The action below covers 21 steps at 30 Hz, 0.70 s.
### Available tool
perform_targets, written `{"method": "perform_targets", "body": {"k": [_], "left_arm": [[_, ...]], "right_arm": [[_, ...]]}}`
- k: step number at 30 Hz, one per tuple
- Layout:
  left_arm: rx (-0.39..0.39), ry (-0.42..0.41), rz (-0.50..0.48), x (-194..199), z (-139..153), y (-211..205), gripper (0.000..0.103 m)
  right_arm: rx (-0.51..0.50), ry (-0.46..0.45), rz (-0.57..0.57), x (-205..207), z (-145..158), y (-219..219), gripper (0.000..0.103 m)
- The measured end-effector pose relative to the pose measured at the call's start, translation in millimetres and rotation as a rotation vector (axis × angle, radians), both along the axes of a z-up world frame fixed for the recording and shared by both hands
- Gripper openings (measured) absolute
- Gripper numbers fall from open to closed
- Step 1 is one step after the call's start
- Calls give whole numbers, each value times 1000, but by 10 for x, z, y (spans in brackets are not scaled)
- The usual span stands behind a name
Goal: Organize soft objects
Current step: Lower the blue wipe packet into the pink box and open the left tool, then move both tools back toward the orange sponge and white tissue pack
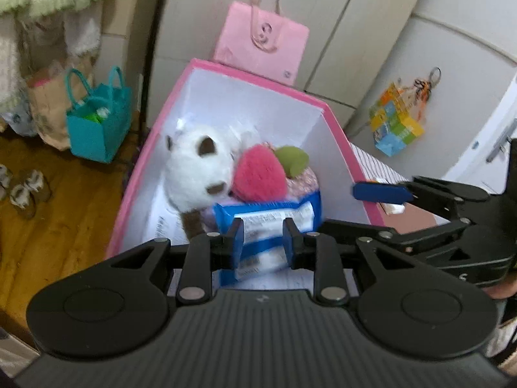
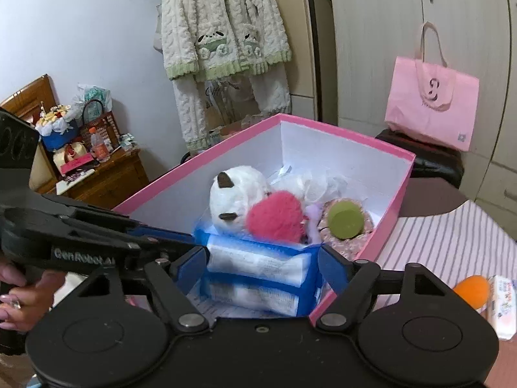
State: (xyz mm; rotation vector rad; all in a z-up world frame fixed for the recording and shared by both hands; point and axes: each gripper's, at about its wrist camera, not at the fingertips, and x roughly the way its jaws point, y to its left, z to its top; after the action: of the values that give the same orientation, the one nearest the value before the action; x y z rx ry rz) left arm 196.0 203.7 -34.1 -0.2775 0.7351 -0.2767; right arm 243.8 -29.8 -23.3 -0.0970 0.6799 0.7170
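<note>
- Tissue pack (image 2: 258, 274), blue and white, sits at the near end of the pink box (image 2: 342, 135), pinched narrowly by the left gripper (image 1: 263, 242).
- Right gripper (image 2: 261, 266) brackets the pack's ends, jaws wide; whether its pads press cannot be told.
- White plush (image 2: 236, 199) at 12 o'clock from the pack, pink plush (image 2: 274, 216) beside it.

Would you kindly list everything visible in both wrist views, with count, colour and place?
storage box: one, pink outside, white inside, centre.
plush toy: one, white with brown ears, in box.
pompom: one, pink, beside plush.
tissue pack: one, blue and white, near end of box.
tote bag: one, pink, by wardrobe.
gift bag: one, teal, on floor.
left gripper: shut on tissue pack.
right gripper: jaws around pack, grip unclear.
</note>
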Motion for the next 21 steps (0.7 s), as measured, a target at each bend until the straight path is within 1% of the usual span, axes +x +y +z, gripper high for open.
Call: {"method": "perform_targets", "body": {"k": [3, 7, 9, 12, 16, 21], "left_arm": [[19, -23, 13, -84, 74, 12, 27], [27, -32, -6, -216, 180, -43, 31], [35, -44, -17, -305, 242, -93, 36], [56, -70, -31, -459, 345, -182, 41], [65, -95, -59, -660, 464, -309, 42], [85, -126, -100, -891, 599, -493, 42]], "right_arm": [[-3, -13, 0, -61, 46, -60, 80], [-7, -33, -4, -144, 112, -122, 80], [-4, -41, -7, -197, 149, -160, 80], [-3, -59, -10, -298, 214, -236, 81], [-1, -85, -20, -440, 293, -373, 81], [18, -103, -38, -644, 386, -651, 81]]}}
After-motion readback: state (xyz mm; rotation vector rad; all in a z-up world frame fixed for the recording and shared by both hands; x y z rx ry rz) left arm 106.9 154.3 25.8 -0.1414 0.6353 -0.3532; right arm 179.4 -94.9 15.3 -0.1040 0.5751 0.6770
